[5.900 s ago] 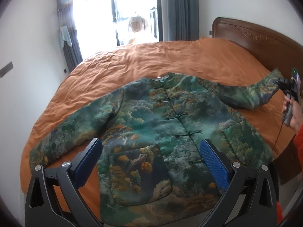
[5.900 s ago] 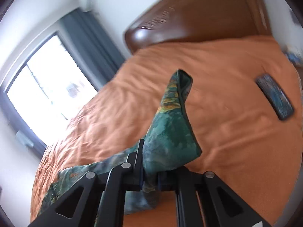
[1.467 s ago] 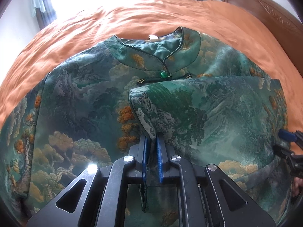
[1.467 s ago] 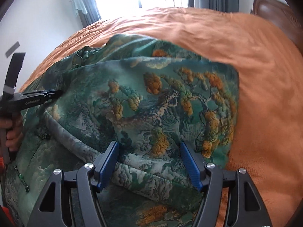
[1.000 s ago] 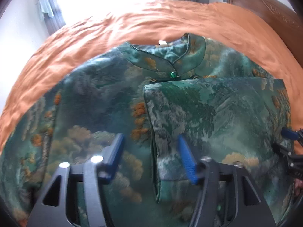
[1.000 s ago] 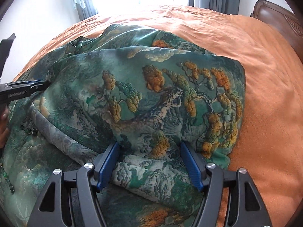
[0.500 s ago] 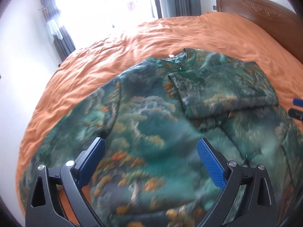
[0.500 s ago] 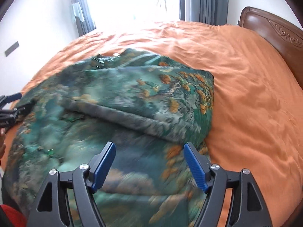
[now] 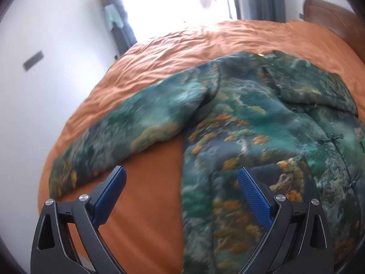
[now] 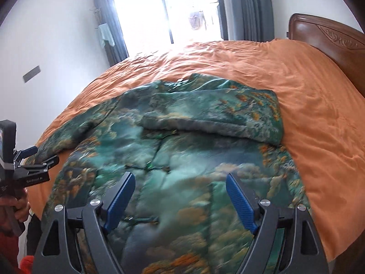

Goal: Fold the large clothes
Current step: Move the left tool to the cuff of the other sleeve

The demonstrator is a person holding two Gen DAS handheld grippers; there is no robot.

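The bed (image 10: 308,96) under its orange cover carries the padded jacket (image 10: 182,159) spread across the middle of both views. One sleeve is already folded over the chest; the other sleeve (image 9: 127,127) lies stretched toward the lower left of the left wrist view — take that next. Your left hand-held gripper (image 9: 181,196) is spread wide and empty; the right hand-held gripper (image 10: 180,202) is opening above the front, nothing between its jaws. Pinch near the cuff, not mid-sleeve, so the padding folds flat.
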